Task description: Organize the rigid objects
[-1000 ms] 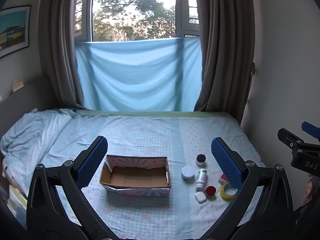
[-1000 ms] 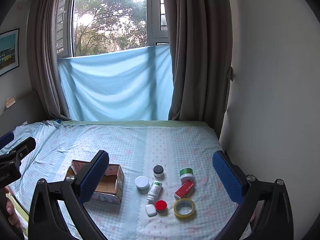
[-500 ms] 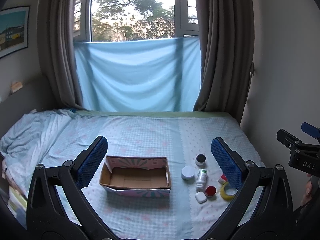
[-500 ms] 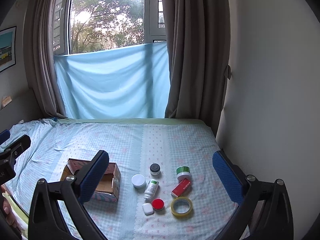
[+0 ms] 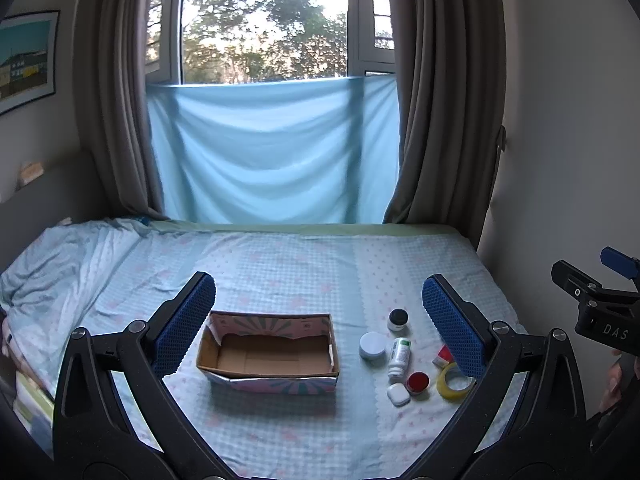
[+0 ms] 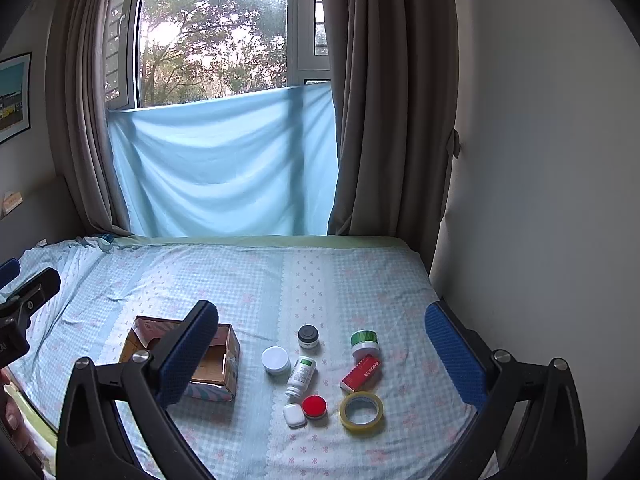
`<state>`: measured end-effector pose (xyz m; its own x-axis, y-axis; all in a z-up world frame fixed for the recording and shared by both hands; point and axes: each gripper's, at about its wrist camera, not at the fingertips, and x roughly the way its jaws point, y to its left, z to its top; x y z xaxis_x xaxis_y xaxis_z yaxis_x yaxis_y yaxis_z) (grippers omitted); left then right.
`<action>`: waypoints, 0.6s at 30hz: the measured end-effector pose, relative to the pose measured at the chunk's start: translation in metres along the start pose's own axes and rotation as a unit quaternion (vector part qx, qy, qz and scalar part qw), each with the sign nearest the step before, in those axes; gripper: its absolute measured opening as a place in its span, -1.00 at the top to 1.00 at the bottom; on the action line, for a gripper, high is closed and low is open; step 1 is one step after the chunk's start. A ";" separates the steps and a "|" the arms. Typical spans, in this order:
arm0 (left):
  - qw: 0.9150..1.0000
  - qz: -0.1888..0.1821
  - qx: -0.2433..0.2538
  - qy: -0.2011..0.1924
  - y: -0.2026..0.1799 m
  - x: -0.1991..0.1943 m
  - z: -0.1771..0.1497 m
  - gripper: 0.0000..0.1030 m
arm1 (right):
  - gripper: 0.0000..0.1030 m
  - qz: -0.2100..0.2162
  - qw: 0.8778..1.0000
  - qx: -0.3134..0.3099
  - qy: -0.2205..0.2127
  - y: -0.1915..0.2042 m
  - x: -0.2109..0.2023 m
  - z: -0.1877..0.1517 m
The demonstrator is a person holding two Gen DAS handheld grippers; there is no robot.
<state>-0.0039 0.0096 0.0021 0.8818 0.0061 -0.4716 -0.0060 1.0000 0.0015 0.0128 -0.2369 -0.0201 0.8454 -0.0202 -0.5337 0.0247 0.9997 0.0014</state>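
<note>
nothing has been picked yet. both the left tool and right tool are held wide, empty. ahead of the right tool, small containers lie loose beside the empty box; one must be approached next.

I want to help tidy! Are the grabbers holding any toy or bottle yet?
Nothing yet. Left gripper and right gripper are both open and empty.
</note>
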 end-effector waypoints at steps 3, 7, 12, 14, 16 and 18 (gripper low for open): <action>1.000 0.001 -0.001 0.000 0.001 -0.002 -0.001 -0.99 | -0.99 0.000 1.000 0.000 0.001 -0.001 0.000 0.000; 1.000 0.002 -0.001 0.001 -0.001 -0.002 -0.002 -0.99 | -0.99 0.000 1.000 0.000 0.001 0.000 -0.001 0.000; 1.000 0.003 -0.002 0.003 0.000 -0.003 -0.003 -0.99 | -0.99 -0.002 1.000 -0.002 -0.001 0.000 -0.002 -0.002; 1.000 0.002 -0.001 0.003 0.000 -0.003 -0.002 -0.99 | -0.99 -0.002 1.000 -0.001 -0.001 0.000 -0.003 -0.003; 1.000 0.003 0.000 0.002 -0.001 -0.003 -0.002 -0.99 | -0.99 -0.002 1.000 -0.002 -0.001 0.000 -0.003 -0.003; 1.000 0.003 0.001 0.002 -0.002 -0.003 -0.003 -0.99 | -0.99 -0.002 1.000 -0.002 -0.001 0.000 -0.004 -0.003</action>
<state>-0.0078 0.0080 0.0009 0.8801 0.0114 -0.4747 -0.0100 0.9999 0.0056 0.0083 -0.2364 -0.0203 0.8462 -0.0242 -0.5323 0.0265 0.9996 -0.0034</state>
